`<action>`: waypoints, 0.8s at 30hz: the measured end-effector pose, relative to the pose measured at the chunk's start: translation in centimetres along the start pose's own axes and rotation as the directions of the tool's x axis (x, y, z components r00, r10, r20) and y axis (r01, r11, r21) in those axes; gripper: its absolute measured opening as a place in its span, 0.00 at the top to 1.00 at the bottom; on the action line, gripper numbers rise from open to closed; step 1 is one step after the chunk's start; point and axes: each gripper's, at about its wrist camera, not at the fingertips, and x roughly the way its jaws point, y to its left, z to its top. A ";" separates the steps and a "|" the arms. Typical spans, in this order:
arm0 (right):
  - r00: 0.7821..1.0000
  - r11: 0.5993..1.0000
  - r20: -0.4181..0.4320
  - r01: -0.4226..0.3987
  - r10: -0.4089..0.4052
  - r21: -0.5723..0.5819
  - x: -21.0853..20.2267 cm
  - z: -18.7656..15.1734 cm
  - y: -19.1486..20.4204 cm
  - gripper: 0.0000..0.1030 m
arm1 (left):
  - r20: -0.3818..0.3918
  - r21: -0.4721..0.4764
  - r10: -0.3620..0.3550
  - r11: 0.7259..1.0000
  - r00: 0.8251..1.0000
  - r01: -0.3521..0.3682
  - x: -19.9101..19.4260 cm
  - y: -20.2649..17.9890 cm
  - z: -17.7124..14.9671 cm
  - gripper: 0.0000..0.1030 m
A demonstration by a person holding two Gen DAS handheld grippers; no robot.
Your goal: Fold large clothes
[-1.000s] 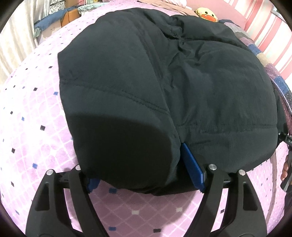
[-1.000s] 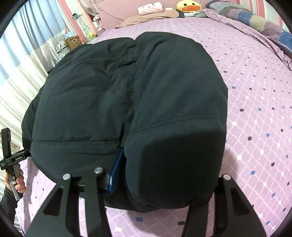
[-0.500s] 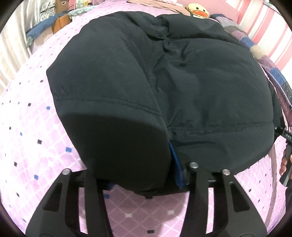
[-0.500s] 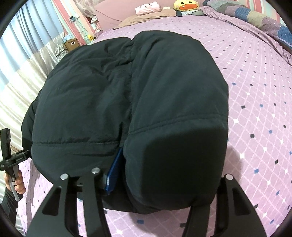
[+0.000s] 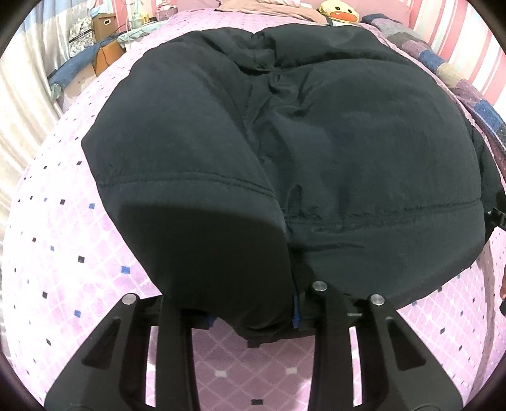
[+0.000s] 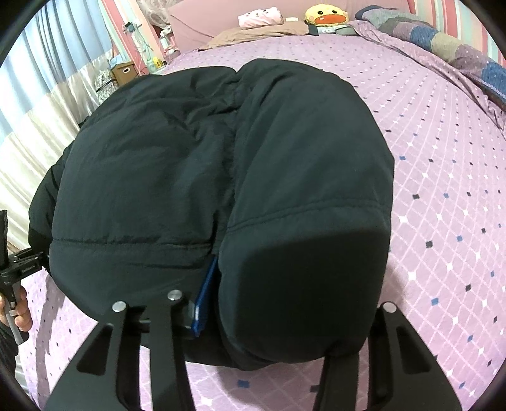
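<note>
A black padded jacket lies spread on the pink diamond-patterned bedspread, sleeves folded in over its body. My left gripper is at the near end of the left sleeve; its jaws are closing and the blue pads pinch the bunched fabric, which hangs a little below them. In the right wrist view the same jacket fills the middle. My right gripper straddles the puffy end of the right sleeve; its jaws are closing and squeeze the sleeve between them, one blue pad tucked into the crease beside the body.
A yellow duck plush and a pink pillow lie at the head of the bed. A patchwork quilt runs along the right side. Cardboard boxes and curtains stand off the left edge. A hand holds the other gripper's handle.
The left jaws have narrowed from wide apart onto the sleeve end, and the left view has risen and pulled back. The right jaws have narrowed slightly on the sleeve; that hand has stayed put.
</note>
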 end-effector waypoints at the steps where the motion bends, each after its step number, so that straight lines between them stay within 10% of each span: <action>1: 1.000 1.000 0.002 0.003 -0.003 -0.002 0.0 0.0 0.2 0.55 | 0.000 0.001 0.002 1.000 1.000 -0.002 -0.1 -0.2 -0.1 0.70; 24: 0.999 0.999 -0.020 0.043 -0.043 0.022 -0.3 0.4 2.1 0.69 | -0.013 -0.029 0.001 1.000 1.000 -0.001 -0.6 0.0 0.7 0.74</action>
